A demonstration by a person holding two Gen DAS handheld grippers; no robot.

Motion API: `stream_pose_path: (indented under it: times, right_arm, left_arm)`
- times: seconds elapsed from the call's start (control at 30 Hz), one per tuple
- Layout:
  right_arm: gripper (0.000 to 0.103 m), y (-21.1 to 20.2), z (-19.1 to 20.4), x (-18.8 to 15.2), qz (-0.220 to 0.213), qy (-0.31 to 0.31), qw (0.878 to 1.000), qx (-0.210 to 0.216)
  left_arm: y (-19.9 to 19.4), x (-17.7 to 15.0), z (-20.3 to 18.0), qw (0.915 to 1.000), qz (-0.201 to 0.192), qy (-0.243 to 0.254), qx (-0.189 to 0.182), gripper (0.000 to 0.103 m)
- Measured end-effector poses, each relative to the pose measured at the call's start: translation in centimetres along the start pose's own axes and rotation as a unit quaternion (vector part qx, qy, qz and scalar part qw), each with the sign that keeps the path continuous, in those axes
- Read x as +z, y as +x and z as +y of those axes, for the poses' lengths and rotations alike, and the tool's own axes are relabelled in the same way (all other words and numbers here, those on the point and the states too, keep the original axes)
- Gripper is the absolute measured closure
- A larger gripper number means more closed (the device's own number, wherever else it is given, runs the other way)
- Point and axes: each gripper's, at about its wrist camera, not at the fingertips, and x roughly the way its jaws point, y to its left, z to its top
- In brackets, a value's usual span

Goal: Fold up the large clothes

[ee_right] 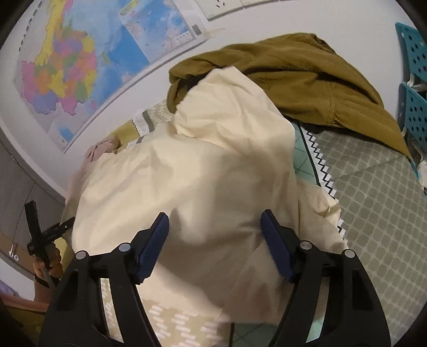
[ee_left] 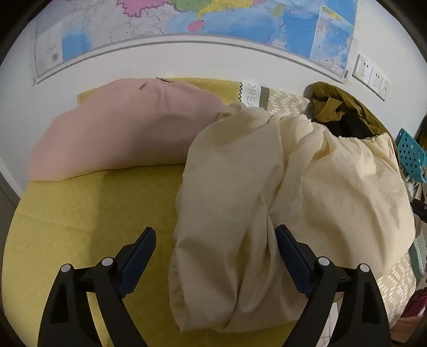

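A large cream garment with an elastic waistband lies crumpled on the bed; it also fills the middle of the right wrist view. My left gripper is open, its jaws either side of the garment's near end, just above it. My right gripper is open over the garment's near edge, holding nothing. The left gripper also shows in the right wrist view, at the garment's left side, in a hand.
A pink pillow lies at the head of the yellow bedsheet. An olive-brown jacket is heaped behind the cream garment. A patterned quilt is on the right. Teal perforated baskets stand at the bed's edge. A map hangs on the wall.
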Motion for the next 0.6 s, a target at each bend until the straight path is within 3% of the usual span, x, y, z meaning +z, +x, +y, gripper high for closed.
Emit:
stream_pose_path:
  times: [0.17,0.3,0.43,0.6]
  right_arm:
    - [0.018,-4.6,-0.2,-1.8,-0.016,0.044,0.996,0.074]
    - [0.017,-6.0,-1.6,-5.4,0.016,0.112,0.987,0.116]
    - [0.017,-5.3,-2.1,-7.3,0.035,0.143,0.981,0.122]
    - [0.017,-3.4,-2.2,-6.8,0.030,0.158,0.981,0.110]
  left_arm:
    - [-2.9,-2.2,1.2,0.9986,-0.007,-0.017,-0.050,0.015]
    - [-4.2,-5.4,2.5,0.9932,0.013,-0.043,-0.108,0.016]
    - [-4.9,-7.5,2.3,0.9845,0.034,-0.058,-0.162,0.016]
    - [-4.1,-7.8,0.2,0.9826,0.049,-0.055,-0.171,0.015]
